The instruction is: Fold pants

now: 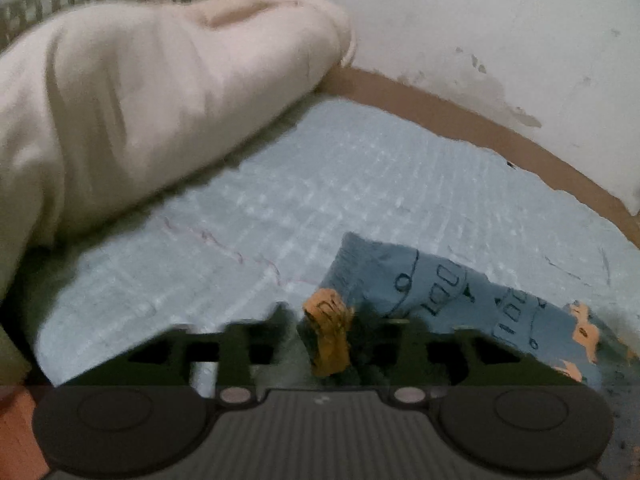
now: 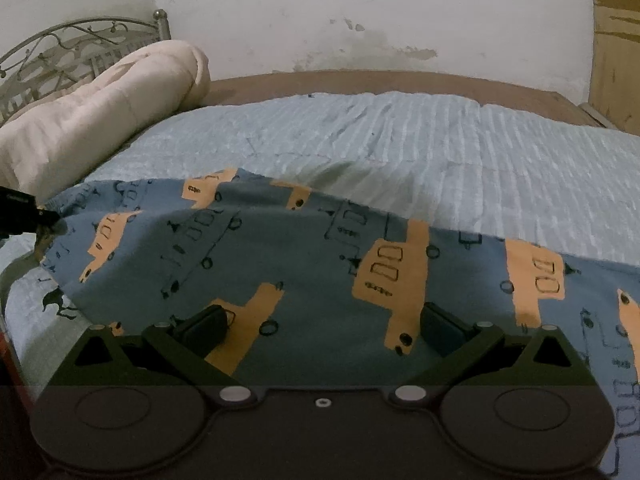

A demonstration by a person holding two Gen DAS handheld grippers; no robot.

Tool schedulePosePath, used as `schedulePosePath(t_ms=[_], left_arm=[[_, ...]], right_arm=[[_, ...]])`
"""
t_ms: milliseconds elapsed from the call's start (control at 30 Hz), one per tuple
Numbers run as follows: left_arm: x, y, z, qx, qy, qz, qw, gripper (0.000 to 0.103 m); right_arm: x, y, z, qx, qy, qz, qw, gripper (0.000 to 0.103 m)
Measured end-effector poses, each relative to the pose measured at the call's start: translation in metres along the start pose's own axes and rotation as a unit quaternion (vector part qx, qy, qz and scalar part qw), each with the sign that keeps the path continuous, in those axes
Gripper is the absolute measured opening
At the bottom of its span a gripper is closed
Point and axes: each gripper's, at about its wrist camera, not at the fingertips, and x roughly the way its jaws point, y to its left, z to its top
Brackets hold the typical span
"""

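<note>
Lying near pants (image 2: 280, 264) on bed (image 2: 480, 160): rolled cream quilt (image 2: 100, 112). Left tool (image 1: 328, 332) pinching pants edge; right tool (image 2: 320, 326) gaping wide, holding nothing.

No readable text, labels, brands or numbers in either wrist view; pants (image 2: 304, 264) ahead of right gripper (image 2: 322, 330) carry only printed vehicle drawings.

Blue pants (image 2: 320, 264), orange truck print
</note>
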Motion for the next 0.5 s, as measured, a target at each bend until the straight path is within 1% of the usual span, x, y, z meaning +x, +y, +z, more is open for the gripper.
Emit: schedulePosePath(t_ms=[33, 67, 100, 167, 267, 333, 367, 433, 467, 500], left_arm=[[-0.005, -0.004, 0.000, 0.011, -0.016, 0.009, 0.9998, 0.079], [-0.008, -0.009, 0.001, 0.024, -0.032, 0.018, 0.9990, 0.086], [-0.011, -0.015, 0.002, 0.039, -0.045, 0.022, 0.9980, 0.087], [-0.016, -0.029, 0.005, 0.067, -0.065, 0.017, 0.9955, 0.092], [-0.014, -0.055, 0.010, 0.101, -0.082, 0.009, 0.9915, 0.094], [-0.004, -0.071, 0.010, 0.129, -0.076, 0.006, 0.9888, 0.094], [0.004, -0.078, 0.009, 0.146, -0.067, 0.013, 0.9870, 0.094], [0.022, -0.089, 0.007, 0.182, -0.049, 0.045, 0.9810, 0.094], [0.029, -0.092, 0.005, 0.196, -0.044, 0.062, 0.9778, 0.094], [0.035, -0.093, 0.004, 0.203, -0.041, 0.070, 0.9757, 0.094]], right_arm=[[0.002, 0.000, 0.005, -0.002, -0.004, 0.001, 1.000, 0.102], [0.006, 0.001, 0.011, -0.005, -0.007, 0.002, 1.000, 0.102], [0.010, 0.003, 0.019, -0.009, -0.011, 0.004, 1.000, 0.102], [0.023, 0.009, 0.037, -0.017, -0.020, 0.012, 1.000, 0.102], [0.057, 0.027, 0.067, -0.033, -0.024, 0.028, 0.999, 0.102], [0.080, 0.040, 0.083, -0.045, -0.022, 0.039, 0.998, 0.102], [0.094, 0.048, 0.090, -0.052, -0.017, 0.046, 0.997, 0.102], [0.119, 0.062, 0.099, -0.069, 0.003, 0.063, 0.996, 0.102], [0.130, 0.067, 0.102, -0.078, 0.010, 0.068, 0.995, 0.102], [0.138, 0.068, 0.103, -0.088, 0.015, 0.069, 0.994, 0.102]])
